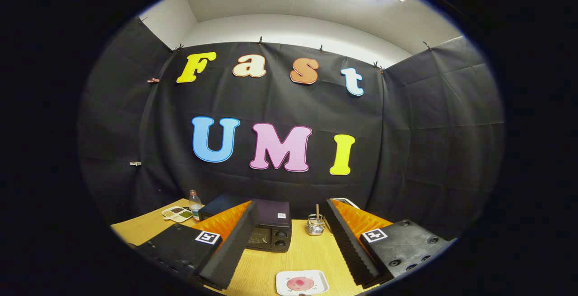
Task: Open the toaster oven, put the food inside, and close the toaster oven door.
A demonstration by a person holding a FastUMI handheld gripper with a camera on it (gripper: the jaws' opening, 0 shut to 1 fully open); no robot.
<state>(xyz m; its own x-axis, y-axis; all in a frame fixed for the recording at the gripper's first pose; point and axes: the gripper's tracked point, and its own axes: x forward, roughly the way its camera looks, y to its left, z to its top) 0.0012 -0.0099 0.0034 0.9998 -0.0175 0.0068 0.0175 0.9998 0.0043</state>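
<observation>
Black cloth is hanging as the booth's back wall behind a pale wood-grain tabletop [271,264], with a white ceiling above. Sitting toward the back of the table is the small black boxy toaster oven [270,226], its two round knobs facing forward and its glass door looking shut (the left finger is covering part of the front, so I am judging from what shows). Just ahead of the fingers, a flat white square plate [301,282] is carrying the food [300,283], a round pinkish-red patty-like disc with a smooth, dull surface.

The hand-held gripper [289,248] is hovering with its ridged, wedge-shaped fingers spread wide, pinching nothing; the oven is lying beyond and between them. By my reading nothing of the task is done yet: opening the door, loading the food and closing up are all remaining.

Other things are standing around: a small wire-mesh basket [315,224] holding a stick beside the oven, a clear plastic bottle [195,205], and a white divided tray [177,213] of grainy fillings further left.
</observation>
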